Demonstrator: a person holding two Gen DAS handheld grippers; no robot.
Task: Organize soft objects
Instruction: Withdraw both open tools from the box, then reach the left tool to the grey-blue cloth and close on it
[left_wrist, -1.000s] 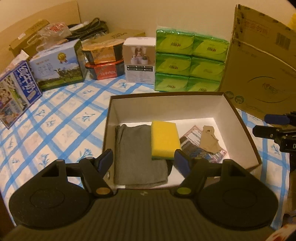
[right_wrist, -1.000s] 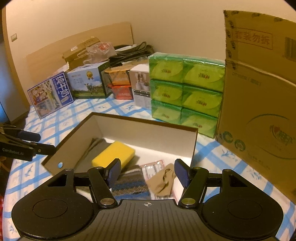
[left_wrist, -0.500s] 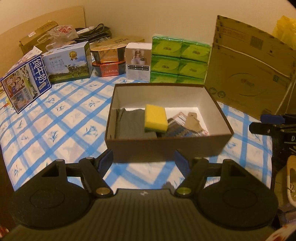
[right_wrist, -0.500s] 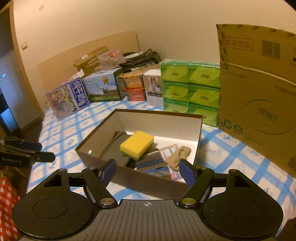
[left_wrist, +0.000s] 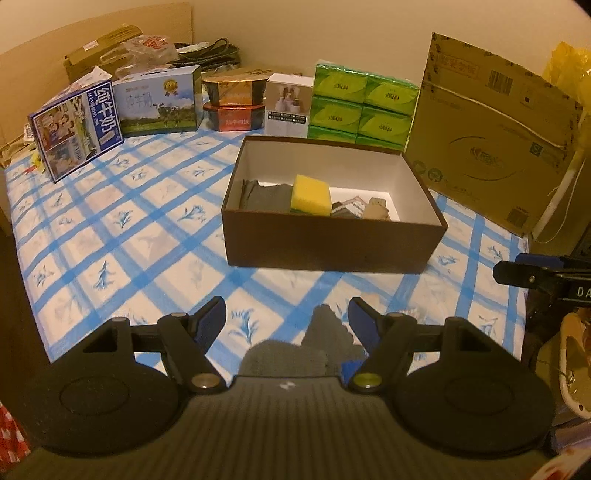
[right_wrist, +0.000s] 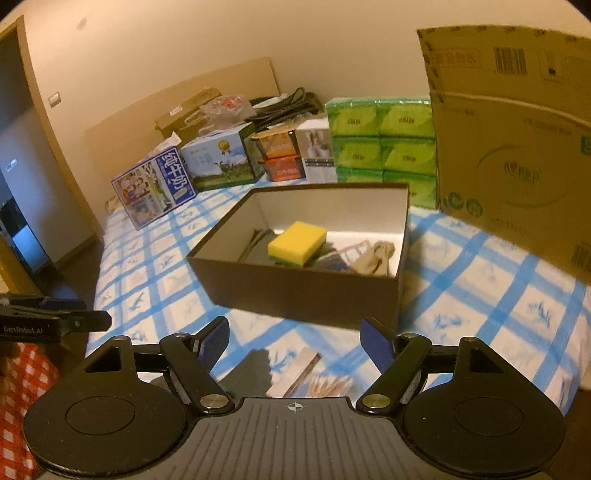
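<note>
Left wrist view: left gripper (left_wrist: 287, 321) spread wide, nothing between its fingers, held over the near table edge. Box (left_wrist: 332, 247) sits ahead and slightly right, well apart from the fingertips; a band of bare checked cloth (left_wrist: 122, 236) lies between. Inside the box, left to right: grey cloth (left_wrist: 267, 197), sponge (left_wrist: 311, 195) lying partly on it, striped piece (left_wrist: 345, 209), beige sock (left_wrist: 377, 209). All sit below the rim. Open cloth runs far to the left of the box, up to the milk cartons (left_wrist: 75, 127). Tissue packs (left_wrist: 364, 107) stand close behind the far wall; carton (left_wrist: 491, 136) stands near the box's far-right corner. Right gripper tip (left_wrist: 532, 275) shows at the right margin, past the table edge.

Right wrist view: right gripper (right_wrist: 294, 341) also spread, empty, near the table edge. Box (right_wrist: 303, 295) ahead, near corner angled toward the fingers, not touching. Sponge (right_wrist: 297, 243) highest item inside. Flat packet (right_wrist: 295, 373) lies on the cloth just below the fingers. Open cloth to the right, between box and carton (right_wrist: 517, 147)
</note>
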